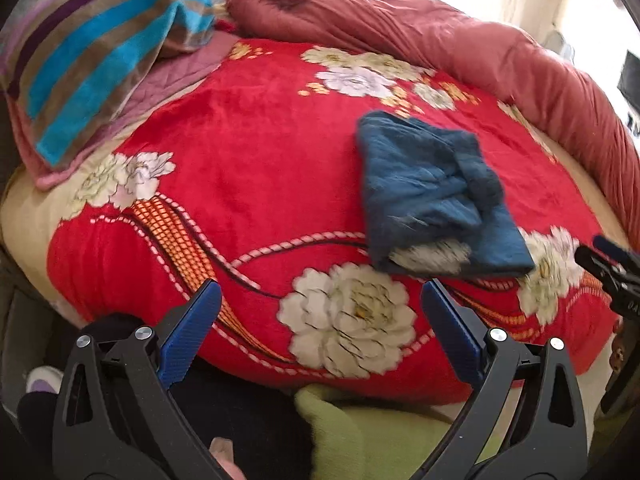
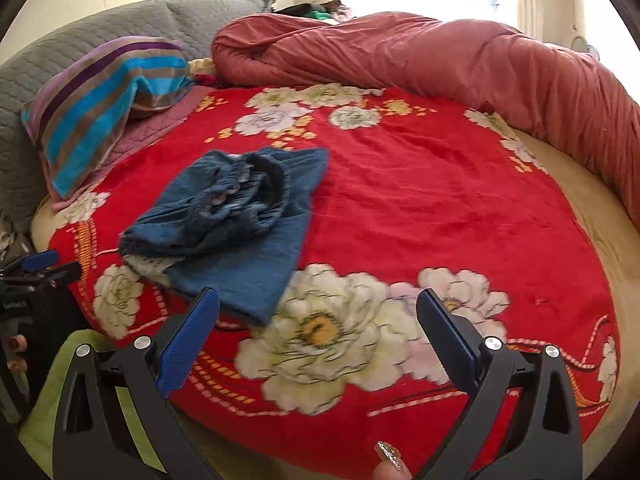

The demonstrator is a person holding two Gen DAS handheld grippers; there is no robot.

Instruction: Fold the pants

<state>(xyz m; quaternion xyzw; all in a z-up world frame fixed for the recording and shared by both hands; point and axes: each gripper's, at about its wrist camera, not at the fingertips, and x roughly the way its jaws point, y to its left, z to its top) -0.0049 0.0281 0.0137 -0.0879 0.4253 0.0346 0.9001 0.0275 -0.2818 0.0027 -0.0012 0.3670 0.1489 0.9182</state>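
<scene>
the left gripper (image 1: 320, 296) has its two blue-padded fingers (image 1: 192, 332) spread wide apart, with nothing between them, hovering above the near edge of the bed. the right gripper (image 2: 318, 304) is the same: two fingers (image 2: 448, 336) well apart and holding nothing, above a large white flower printed on the blanket. each gripper shows at the edge of the other's view.

one pair of blue pants (image 1: 436, 196) lies on the red floral blanket (image 1: 248, 184), bunched into a rough folded bundle with the gathered waistband on top; a pale patch shows at its near edge. in the right wrist view the pants (image 2: 236, 224) sit just beyond the left finger tip, apart from it. neither gripper touches them.

one red floral blanket covers the middle of the round bed (image 2: 592, 232), whose beige sheet shows at the rim. one rolled pinkish-red duvet (image 2: 460, 64) curves along the far and right side. one striped towel (image 2: 100, 108), in blue, brown and purple, lies at the far left over a pink quilted pad (image 1: 176, 76). a grey quilted headboard (image 2: 80, 36) stands behind it. one green cloth (image 1: 360, 432) lies at the near edge. one glittered fingernail (image 2: 392, 458) shows at the bottom of the right wrist view.
</scene>
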